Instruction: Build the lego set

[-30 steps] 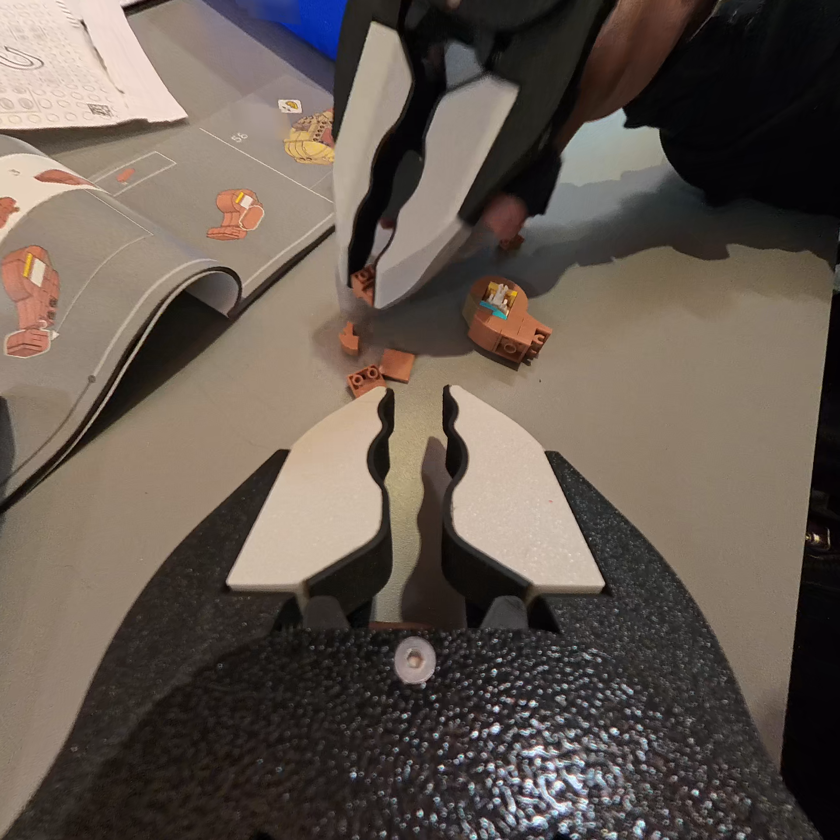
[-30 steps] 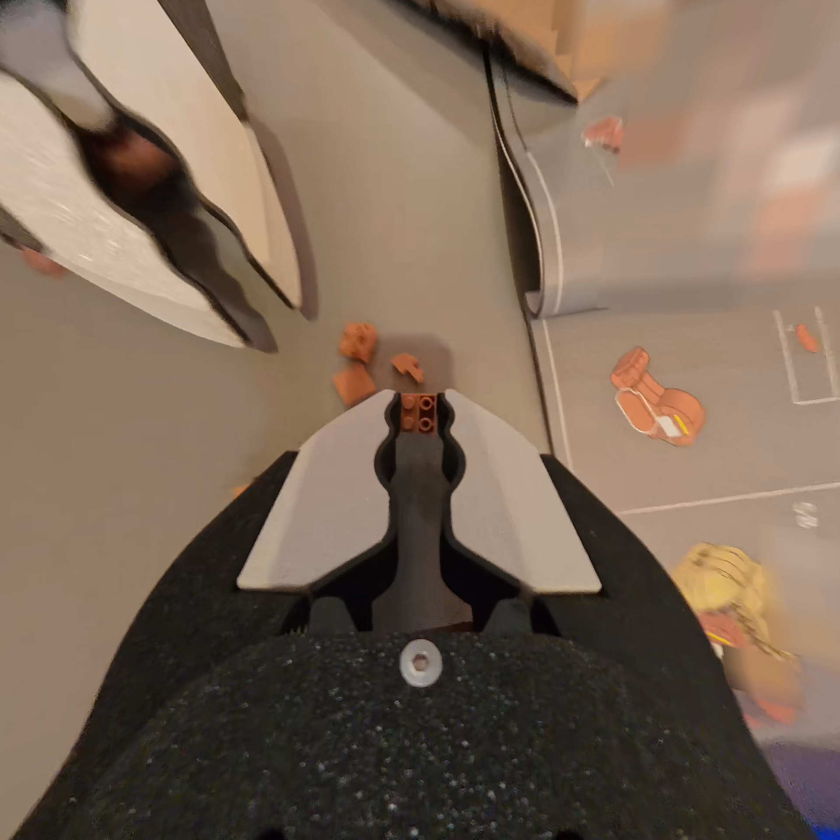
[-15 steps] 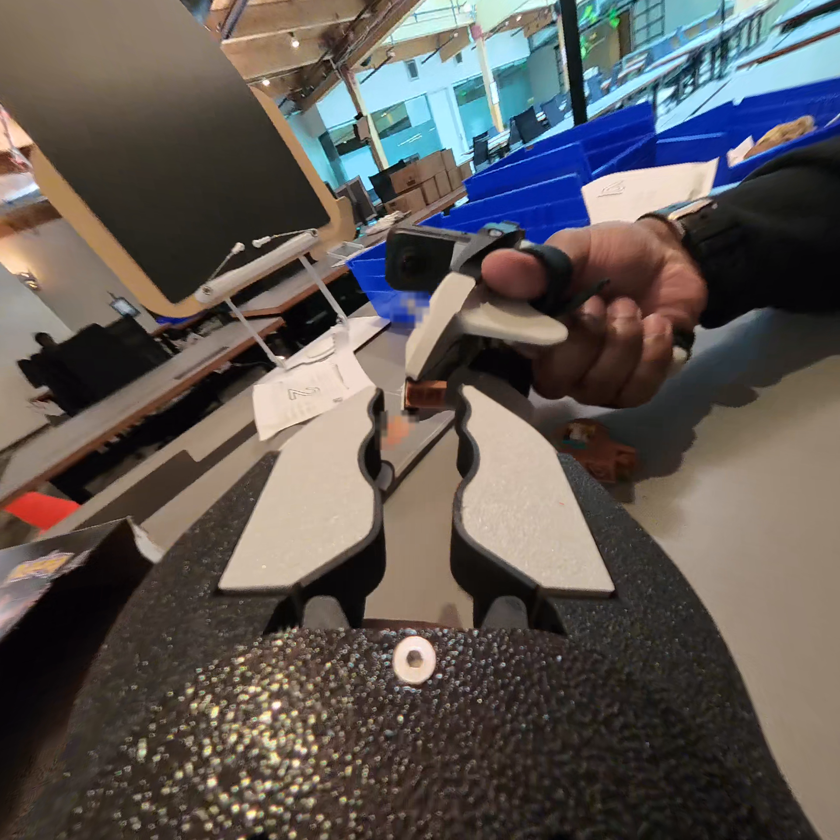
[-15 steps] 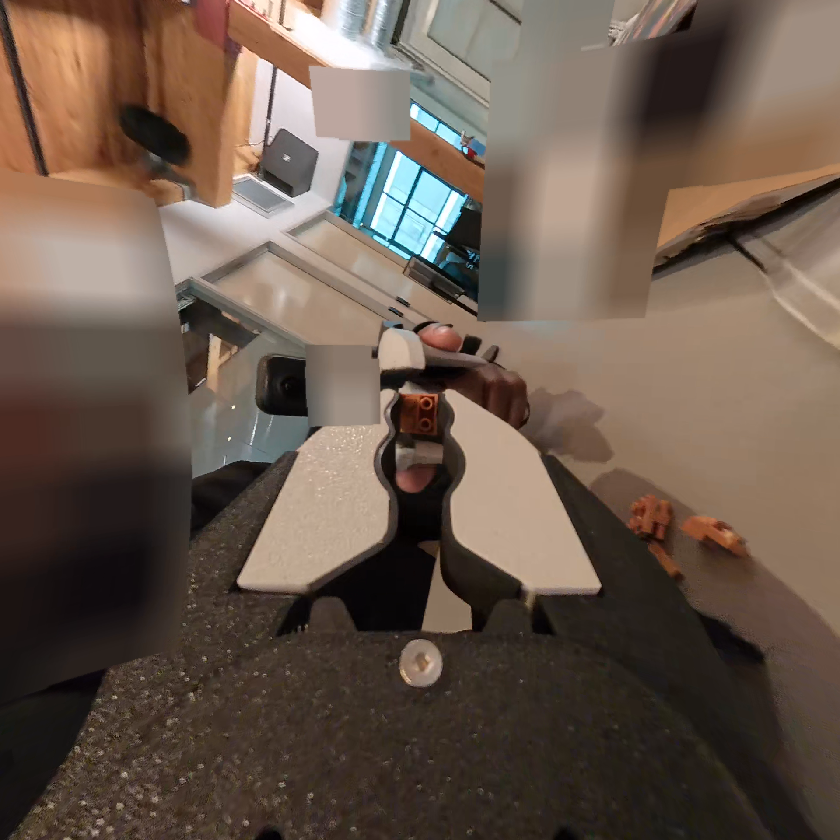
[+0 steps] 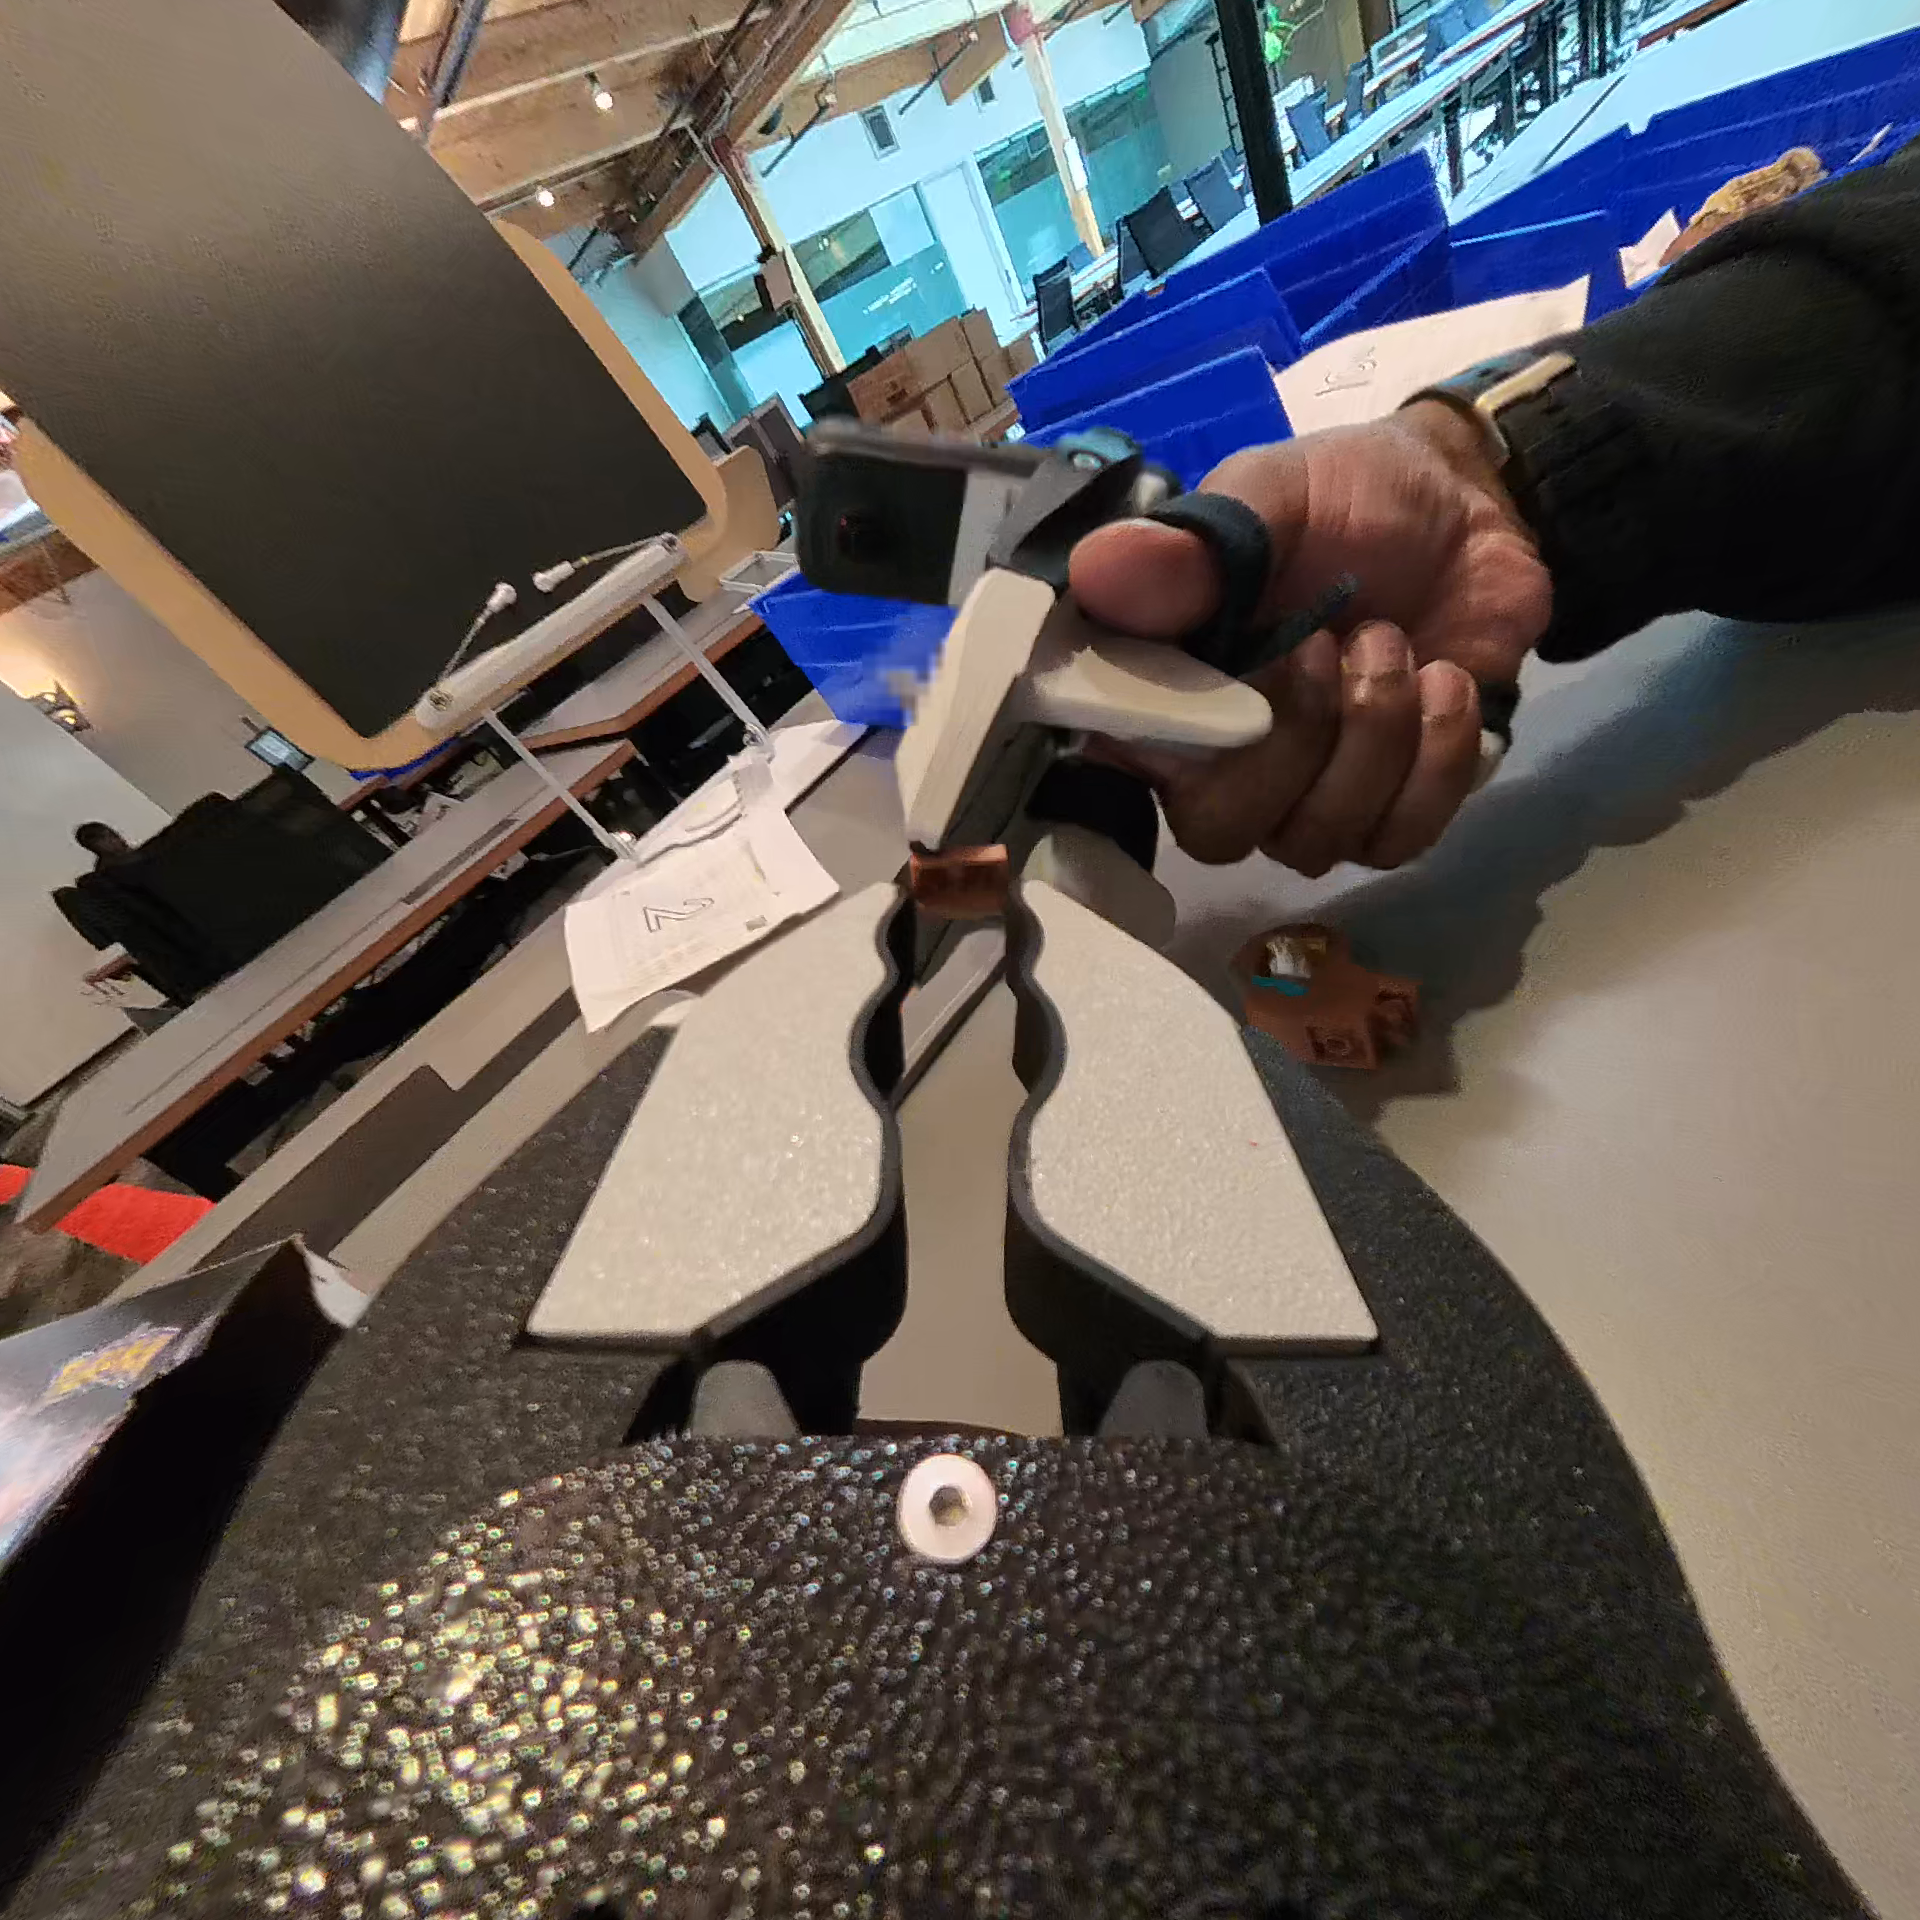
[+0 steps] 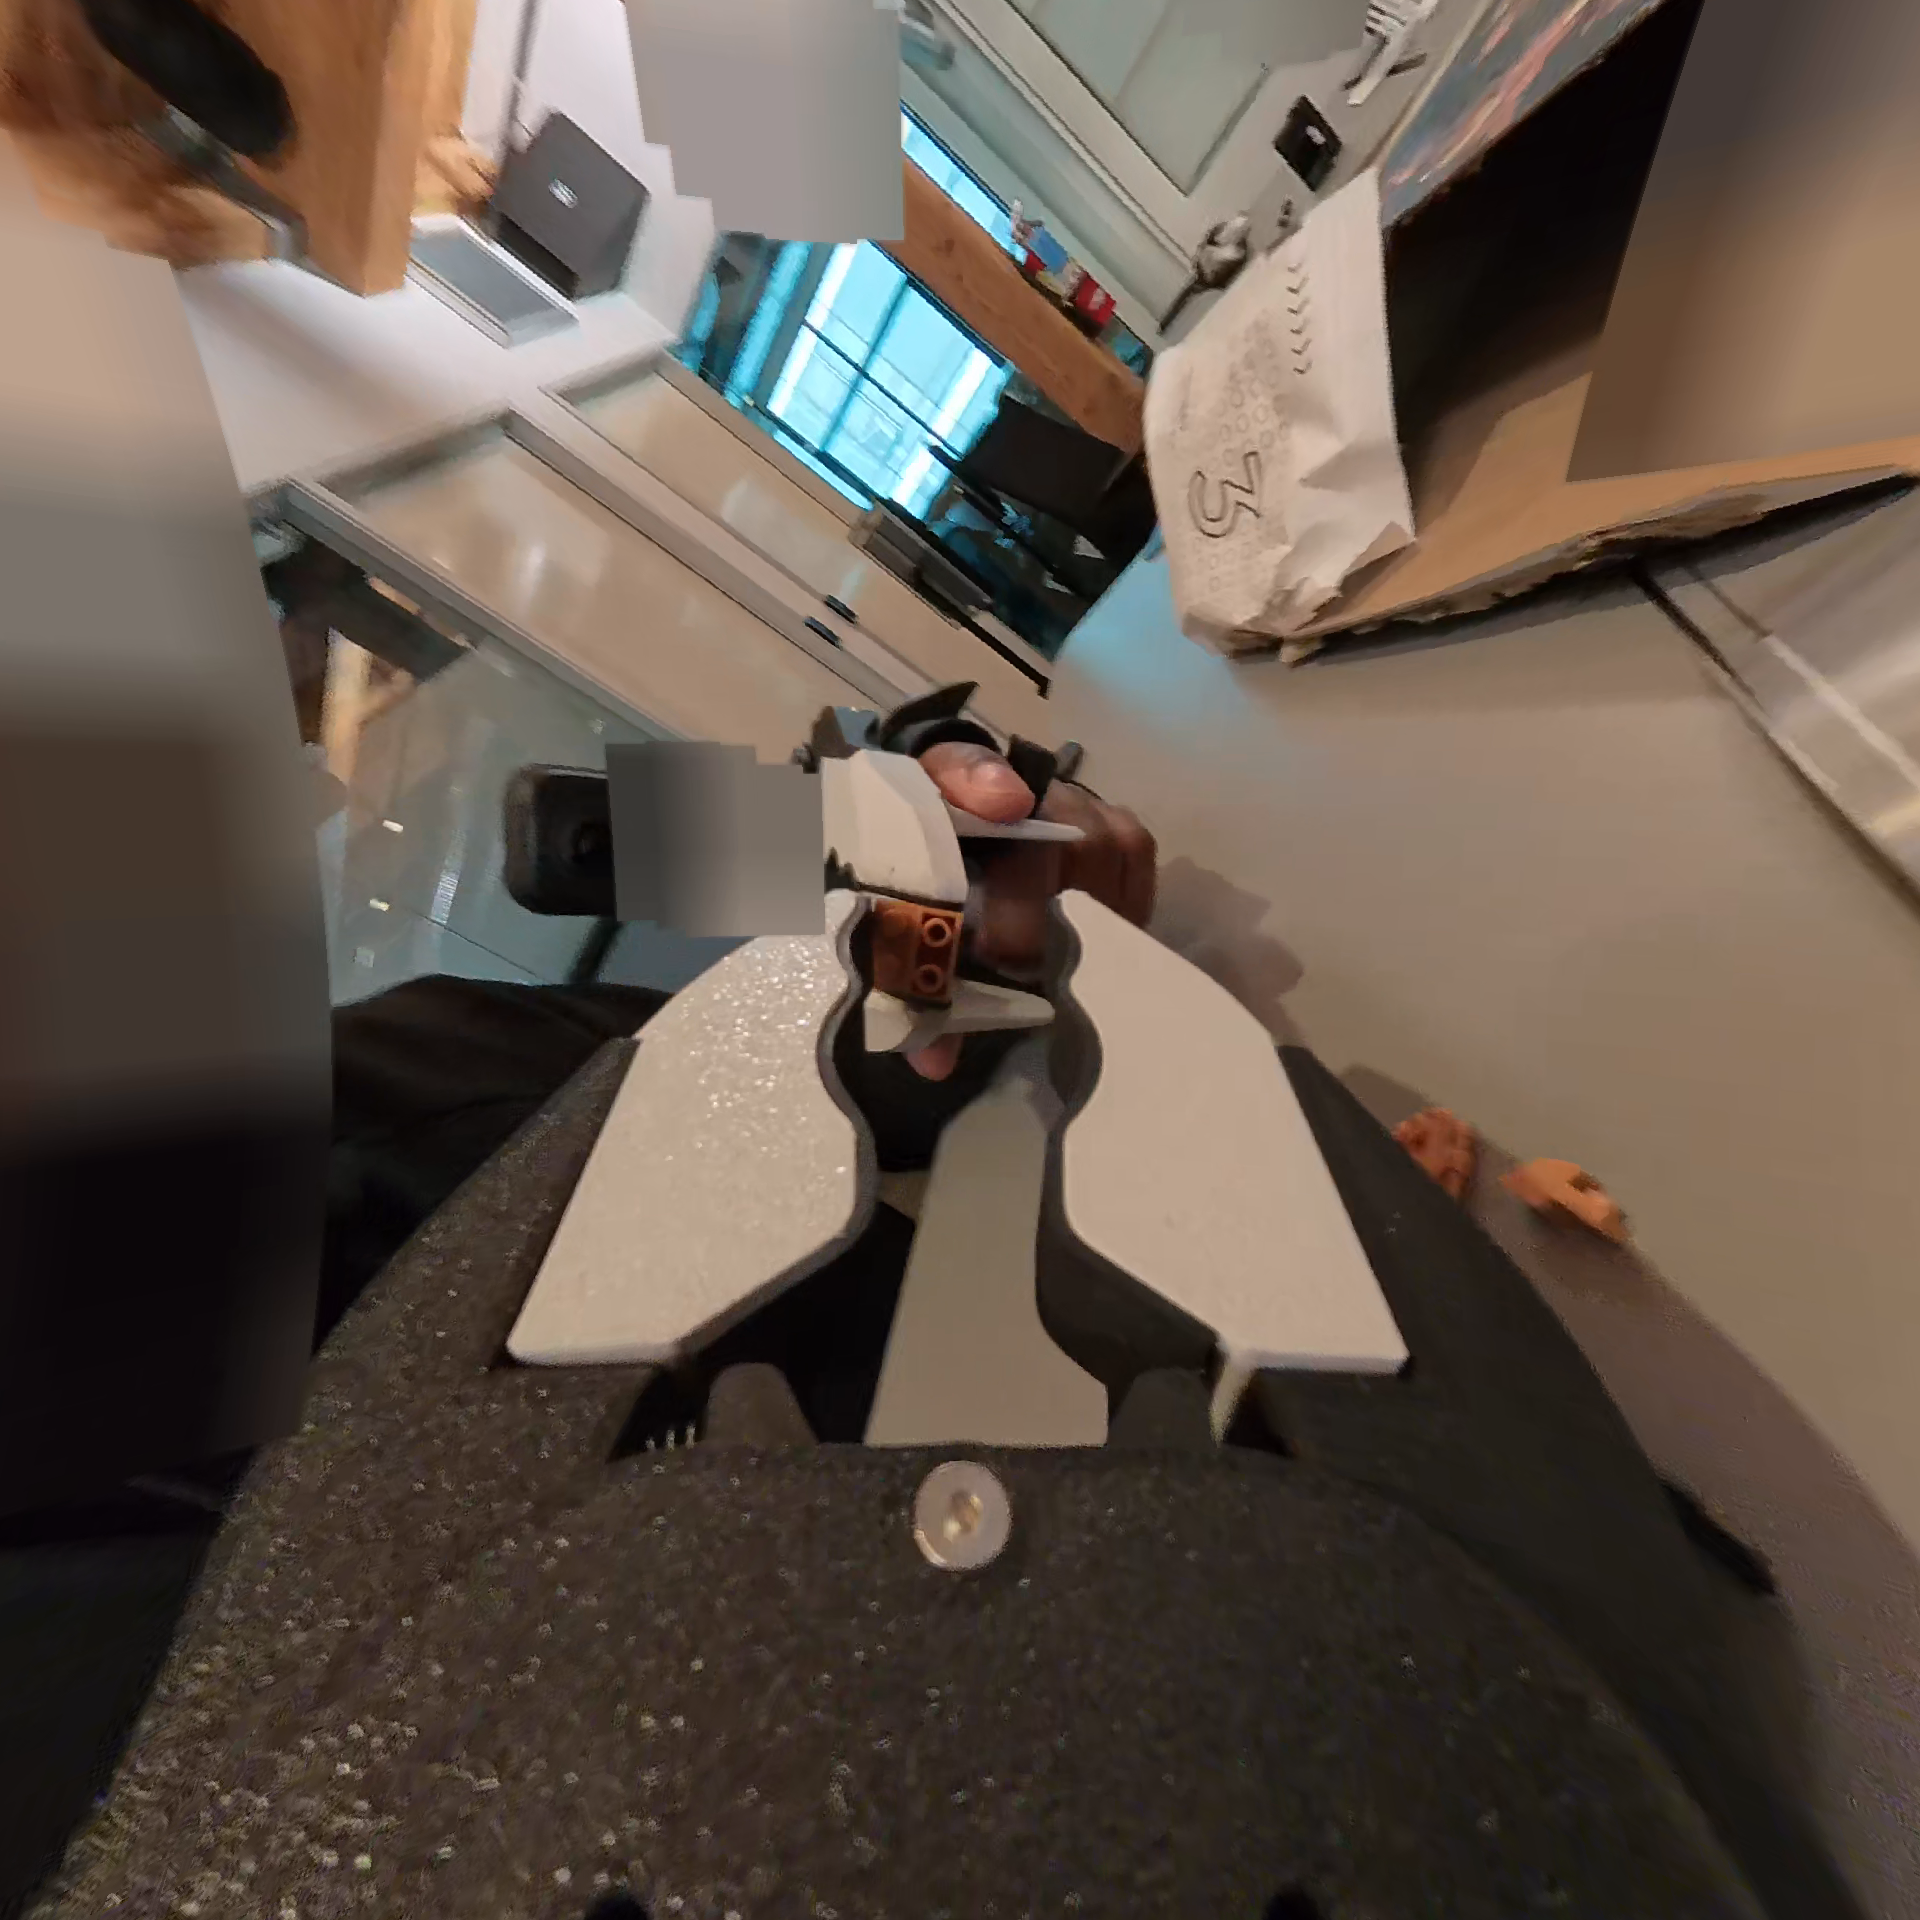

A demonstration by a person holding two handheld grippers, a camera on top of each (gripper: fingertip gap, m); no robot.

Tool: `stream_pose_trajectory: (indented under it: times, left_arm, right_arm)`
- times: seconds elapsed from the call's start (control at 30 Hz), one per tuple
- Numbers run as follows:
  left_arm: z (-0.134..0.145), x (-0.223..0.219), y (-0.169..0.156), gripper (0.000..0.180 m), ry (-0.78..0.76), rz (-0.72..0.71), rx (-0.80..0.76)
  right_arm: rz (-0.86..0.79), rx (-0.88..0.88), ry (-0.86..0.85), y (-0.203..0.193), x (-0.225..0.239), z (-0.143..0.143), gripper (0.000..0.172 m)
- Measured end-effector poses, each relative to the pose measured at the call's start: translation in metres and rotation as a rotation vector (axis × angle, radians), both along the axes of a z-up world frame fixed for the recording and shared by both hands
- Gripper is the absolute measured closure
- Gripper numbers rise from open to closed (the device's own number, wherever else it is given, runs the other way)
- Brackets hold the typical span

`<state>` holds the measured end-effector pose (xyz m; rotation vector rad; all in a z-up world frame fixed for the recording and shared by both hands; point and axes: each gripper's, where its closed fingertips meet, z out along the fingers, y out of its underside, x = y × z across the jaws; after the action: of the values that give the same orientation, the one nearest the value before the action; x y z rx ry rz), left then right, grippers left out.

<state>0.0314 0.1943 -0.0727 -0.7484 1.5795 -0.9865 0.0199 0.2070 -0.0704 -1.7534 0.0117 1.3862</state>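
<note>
Mid-frame, L tongs [image 5: 956, 896] were clamped on a brown brick [image 5: 958, 881] w/ R tongs [image 6: 961, 940] spread wide around it, above grey worktop [image 5: 1662, 1195].

1 brown brick [image 5: 957, 881], 1 brown assembly [image 5: 1325, 1003], 2 paper sheets [image 5: 691, 923].

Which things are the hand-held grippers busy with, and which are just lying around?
Busy:
- left hand-held gripper, pinching a small brown brick
- right hand-held gripper, open

Lying about:
- part-built brown brick model
- loose brown bricks
- paper sheet
- paper bag
- blue bins
</note>
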Motion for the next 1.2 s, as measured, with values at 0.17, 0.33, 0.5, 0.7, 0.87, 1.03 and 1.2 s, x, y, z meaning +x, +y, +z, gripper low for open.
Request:
stream_pose_trajectory:
  times: [0.17,0.33,0.5,0.7,0.87,1.03,1.2]
  left_arm:
    - [-0.027,-0.002,0.009,0.165,0.240,0.030,0.010]
    - [-0.041,-0.002,0.024,0.165,0.333,0.053,-0.031]
    - [-0.045,0.003,0.021,0.165,0.352,0.048,-0.058]
    - [-0.051,0.001,0.018,0.165,0.390,0.052,-0.068]
    - [-0.062,-0.012,0.018,0.165,0.520,0.044,-0.067]
    - [-0.061,-0.025,0.009,0.165,0.630,-0.021,-0.103]
    - [-0.066,-0.025,-0.004,0.165,0.761,-0.113,-0.074]
  right_arm:
    - [-0.066,-0.027,-0.778,-0.024,0.044,-0.045,0.143]
    - [-0.017,-0.079,-1.031,-0.066,0.040,-0.067,0.137]
    - [-0.034,-0.153,-1.156,-0.076,0.030,-0.096,0.107]
    - [-0.118,-0.209,-1.219,-0.070,0.045,-0.106,0.118]
    - [-0.170,-0.264,-1.288,-0.081,0.093,-0.105,0.118]
    - [-0.216,-0.111,-1.295,-0.078,0.093,-0.062,0.112]
    - [-0.121,0.128,-1.226,-0.048,0.030,-0.036,0.135]
